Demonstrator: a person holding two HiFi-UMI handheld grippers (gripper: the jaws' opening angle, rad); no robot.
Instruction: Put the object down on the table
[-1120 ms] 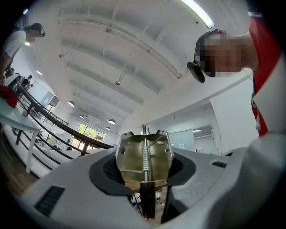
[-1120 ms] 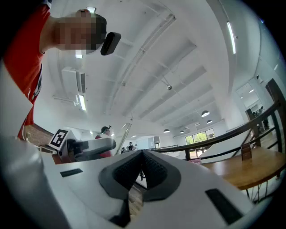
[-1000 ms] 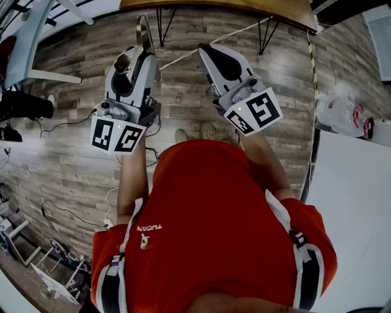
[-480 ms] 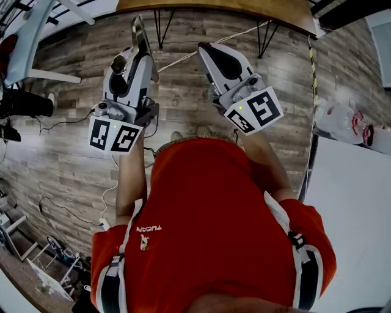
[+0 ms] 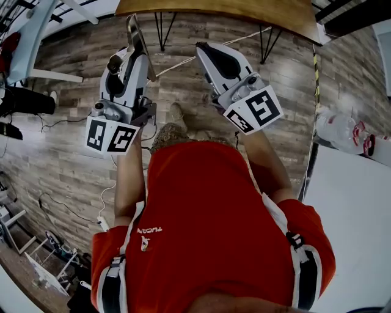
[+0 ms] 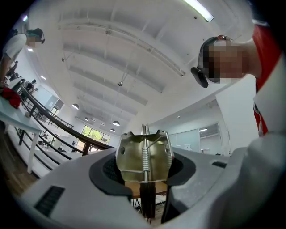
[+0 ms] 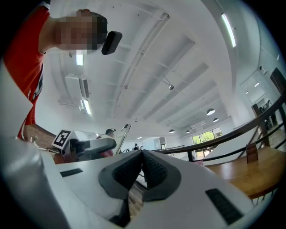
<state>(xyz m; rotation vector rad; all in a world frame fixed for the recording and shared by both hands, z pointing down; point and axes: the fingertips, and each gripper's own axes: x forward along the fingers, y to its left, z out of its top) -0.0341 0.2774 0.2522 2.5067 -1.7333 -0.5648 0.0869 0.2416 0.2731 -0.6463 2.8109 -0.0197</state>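
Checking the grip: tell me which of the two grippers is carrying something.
The left gripper: its jaws clamp a metal tool with a central spring. The right gripper has its jaws shut together, empty.

Wood-plank floor (image 5: 61, 159) throughout, with a white cable (image 5: 177, 60) at 12 o'clock, a clear plastic bag (image 5: 341, 128) at 3 o'clock, a white panel (image 5: 357, 214) at 4 o'clock and a black cord (image 5: 66, 124) at 9 o'clock.

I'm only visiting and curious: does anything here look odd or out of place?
Nothing looks broken or spilled. One oddity: the left gripper clamps a sprung metal tool up in the air, not yet on the wooden table. The right gripper is shut, empty. Cables trail across the floor.
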